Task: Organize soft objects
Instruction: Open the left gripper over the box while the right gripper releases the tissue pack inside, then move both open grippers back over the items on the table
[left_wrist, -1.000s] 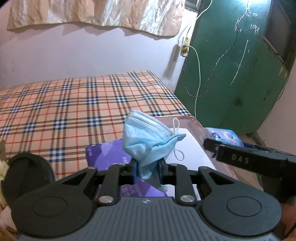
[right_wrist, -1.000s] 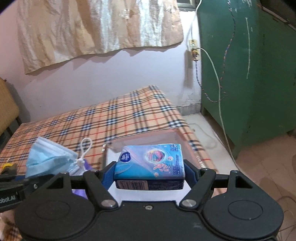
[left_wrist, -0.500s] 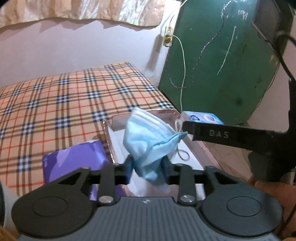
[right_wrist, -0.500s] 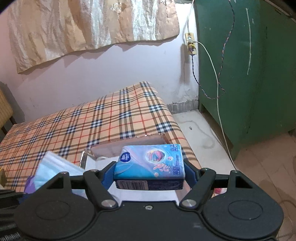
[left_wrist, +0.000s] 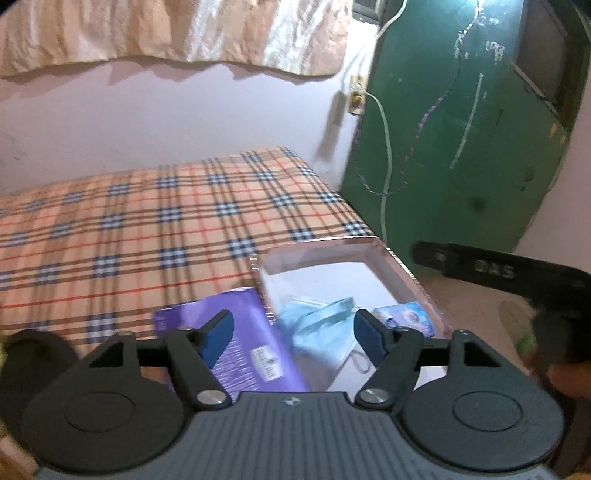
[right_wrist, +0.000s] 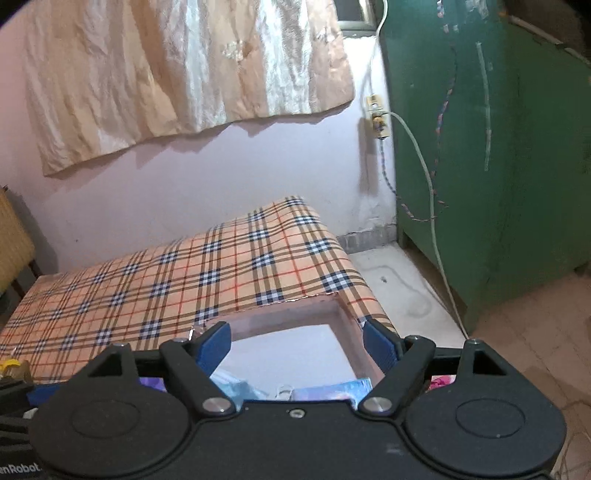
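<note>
A light blue face mask (left_wrist: 317, 325) lies in the shallow white tray (left_wrist: 391, 258) on the plaid bed. A blue tissue pack (left_wrist: 404, 314) lies beside it in the tray's near right corner. My left gripper (left_wrist: 293, 332) is open and empty above the mask. My right gripper (right_wrist: 297, 345) is open and empty above the tray (right_wrist: 288, 314); the tissue pack (right_wrist: 332, 391) and part of the mask (right_wrist: 232, 387) show just below its fingers. The right gripper's body (left_wrist: 498, 269) crosses the right side of the left wrist view.
A purple packet (left_wrist: 236, 343) lies on the plaid bedsheet (left_wrist: 147, 229) left of the tray. A green cabinet (right_wrist: 498, 147) stands to the right, with a cable (right_wrist: 424, 184) from a wall socket. The bed's edge drops to the floor on the right.
Both grippers have opened. The mask left my left gripper and the tissue pack left my right gripper; both now lie in the tray. Both grippers have lifted back.
</note>
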